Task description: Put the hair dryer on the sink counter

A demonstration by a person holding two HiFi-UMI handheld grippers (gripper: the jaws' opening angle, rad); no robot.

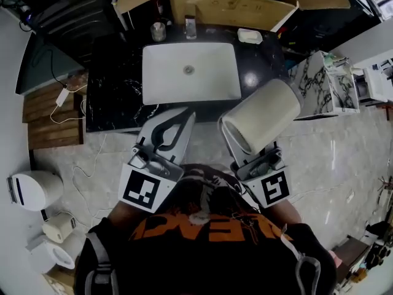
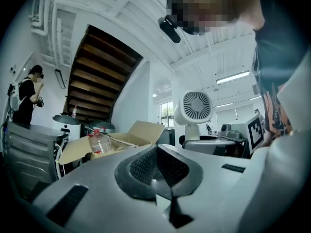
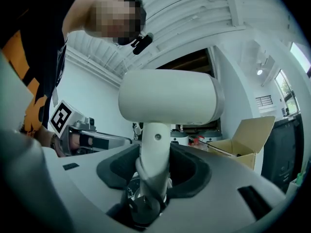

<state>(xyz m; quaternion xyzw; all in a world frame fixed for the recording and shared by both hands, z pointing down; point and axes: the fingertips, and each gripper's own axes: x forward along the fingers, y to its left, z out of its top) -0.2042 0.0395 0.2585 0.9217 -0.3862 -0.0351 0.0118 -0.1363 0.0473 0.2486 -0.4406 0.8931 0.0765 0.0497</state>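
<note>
A white hair dryer [image 1: 263,117] stands with its handle [image 3: 154,144] between the jaws of my right gripper [image 3: 154,171], which is shut on it; its barrel lies across the top of the right gripper view. In the left gripper view the hair dryer [image 2: 194,108] shows its round rear grille off to the right. My left gripper [image 1: 184,117] is beside it, its ribbed pads [image 2: 146,165] meeting with nothing between them. Both grippers hover over the floor just in front of the black marble sink counter [image 1: 116,91] with its white basin [image 1: 190,72].
A cardboard box [image 1: 230,8] leans behind the basin, with a soap dish [image 1: 250,35], a cup [image 1: 158,31] and a tap nearby. A marble-patterned cabinet [image 1: 322,85] stands right of the counter. Left are a wooden pallet [image 1: 52,115], cables and white appliances [image 1: 34,189]. Another person [image 2: 24,98] stands far left.
</note>
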